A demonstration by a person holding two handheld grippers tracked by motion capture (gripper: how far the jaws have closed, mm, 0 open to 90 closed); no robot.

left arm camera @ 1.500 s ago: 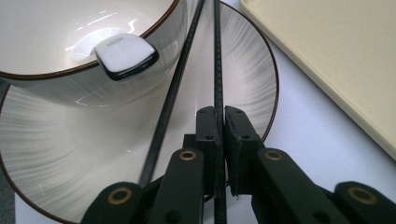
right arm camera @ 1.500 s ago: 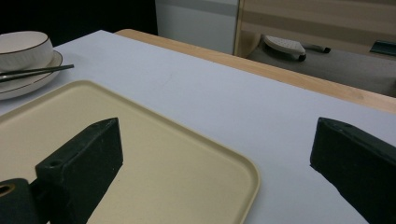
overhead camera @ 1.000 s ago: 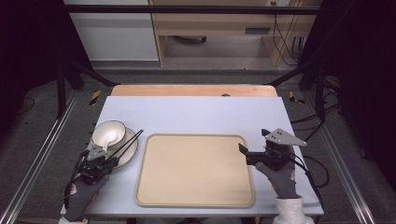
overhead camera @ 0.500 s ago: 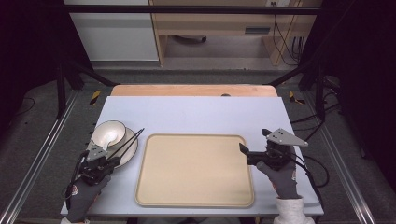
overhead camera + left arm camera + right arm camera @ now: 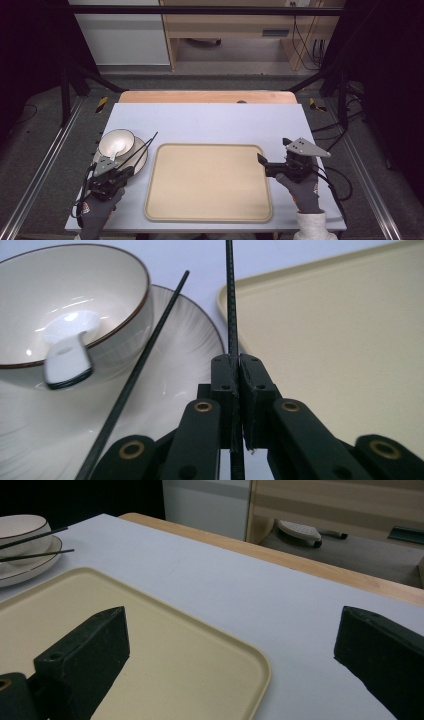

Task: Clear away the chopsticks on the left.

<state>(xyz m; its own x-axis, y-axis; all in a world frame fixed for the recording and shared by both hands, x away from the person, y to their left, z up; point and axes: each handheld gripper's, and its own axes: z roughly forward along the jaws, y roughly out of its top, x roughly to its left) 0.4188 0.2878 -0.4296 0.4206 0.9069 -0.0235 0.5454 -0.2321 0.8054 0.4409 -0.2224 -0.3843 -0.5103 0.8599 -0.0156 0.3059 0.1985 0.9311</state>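
Note:
A cream bowl point(image 5: 116, 141) with a dark rim stands on a white plate point(image 5: 139, 159) at the table's left, with a white spoon point(image 5: 65, 356) inside it. My left gripper point(image 5: 120, 171) point(image 5: 235, 362) is at the plate's near edge, shut on one black chopstick point(image 5: 230, 310) that points toward the tray's corner. The second chopstick point(image 5: 142, 365) lies loose across the plate and against the bowl. Both chopsticks point(image 5: 35, 536) show far left in the right gripper view. My right gripper point(image 5: 262, 161) point(image 5: 232, 625) stands open over the right edge of the beige tray point(image 5: 209, 182), holding nothing.
The tray point(image 5: 150, 645) lies bare in the middle of the pale blue table top point(image 5: 210, 125). A wooden strip point(image 5: 207, 97) runs along the far edge. Black frame posts point(image 5: 67, 82) and cables point(image 5: 340, 175) flank the table.
The left hand has edged slightly and the two chopstick tips have spread a little apart. The right gripper has barely moved.

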